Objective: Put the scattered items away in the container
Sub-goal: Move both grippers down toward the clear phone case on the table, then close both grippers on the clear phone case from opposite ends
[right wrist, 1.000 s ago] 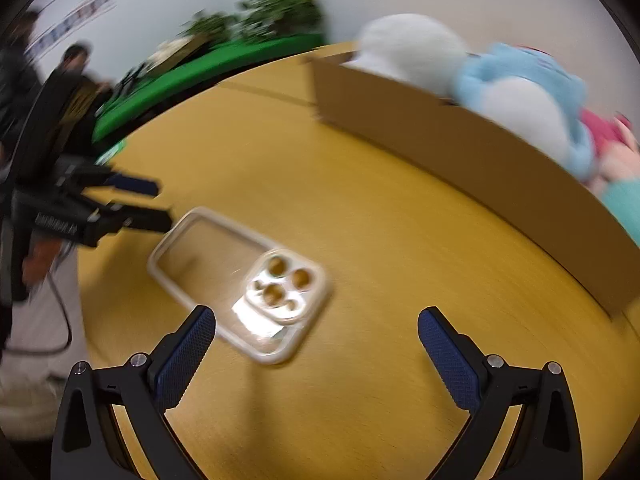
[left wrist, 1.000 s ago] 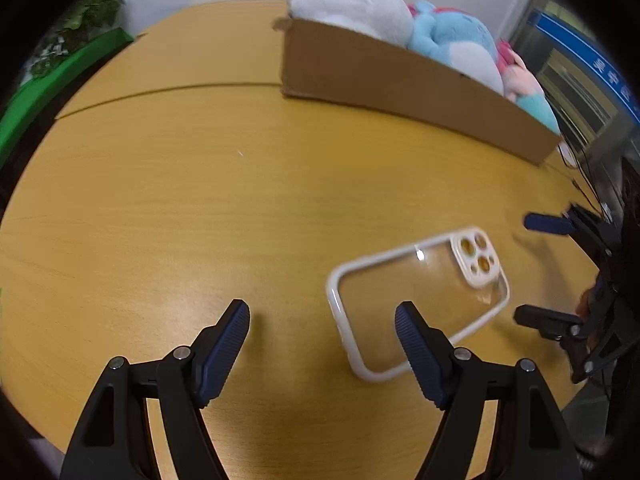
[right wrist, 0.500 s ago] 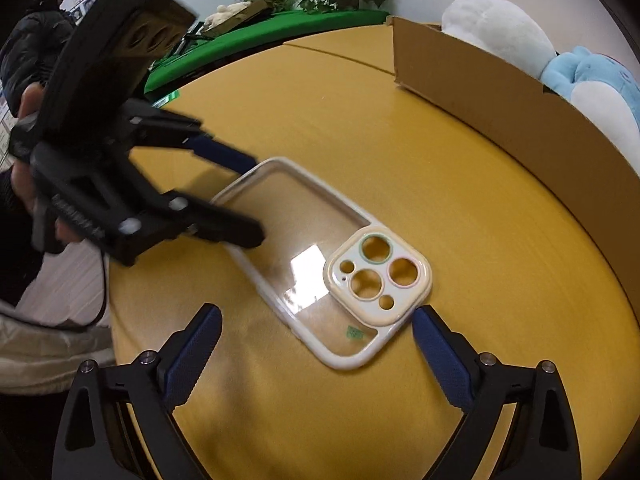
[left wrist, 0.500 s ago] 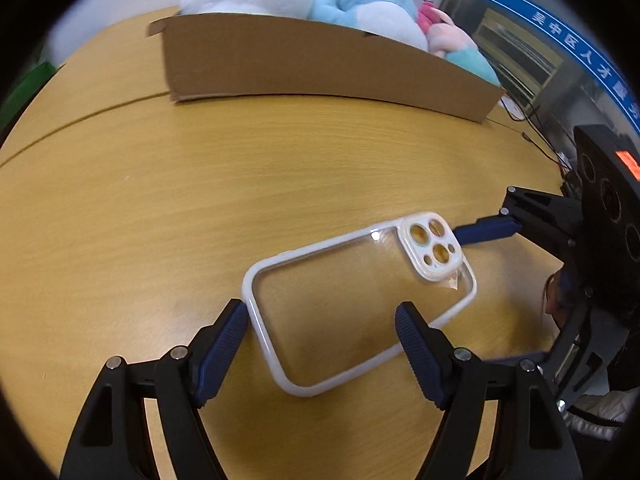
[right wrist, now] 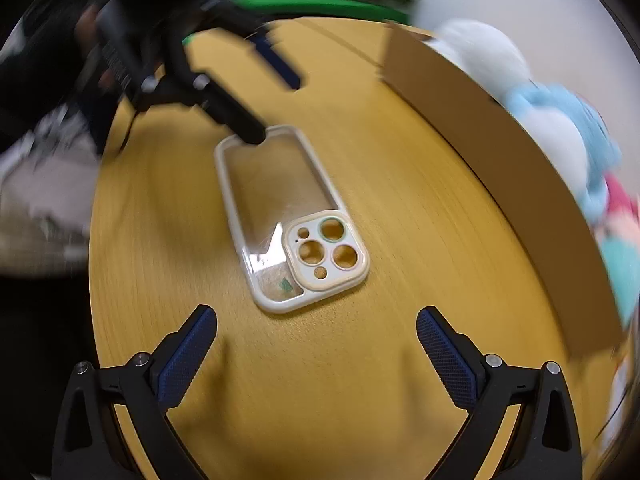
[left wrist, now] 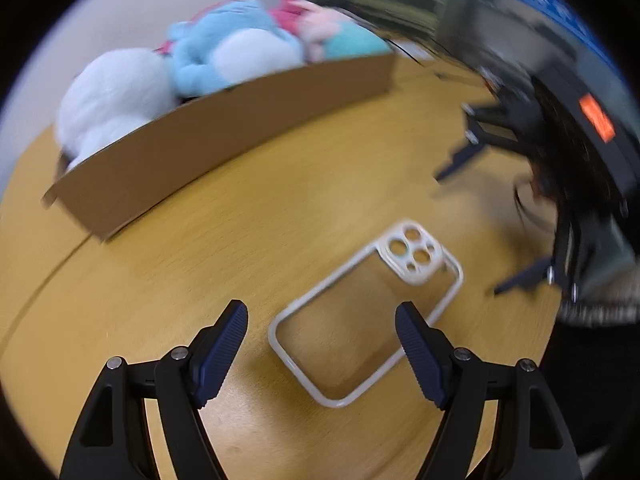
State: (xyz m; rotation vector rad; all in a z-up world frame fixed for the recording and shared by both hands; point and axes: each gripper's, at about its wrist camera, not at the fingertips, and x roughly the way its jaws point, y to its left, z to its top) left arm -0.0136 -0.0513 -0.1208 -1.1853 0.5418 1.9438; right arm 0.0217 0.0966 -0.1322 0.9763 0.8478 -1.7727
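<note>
Scene: a clear phone case (left wrist: 366, 312) lies flat on a wooden table (left wrist: 240, 240), two handheld grippers closing in from opposite ends.
Left gripper (left wrist: 322, 344): jaws stand apart with nothing pressed between them; the case's plain end sits in the gap, nearer the right-hand pad, neither pad touching it.
Right gripper (right wrist: 316, 344): jaws opening, nothing between them; the case's camera end lies just ahead of the gap.
Why so placed: likely each tool is lining up on one end of the thin, flat case, which gives little edge to pinch.
Case axis: runs away from the right jaws toward the left gripper, camera cutout (right wrist: 325, 250) nearest the right jaws.
Destination: cardboard box (left wrist: 224, 136), already holding plush toys (left wrist: 224, 56), well beyond both jaws.
</note>
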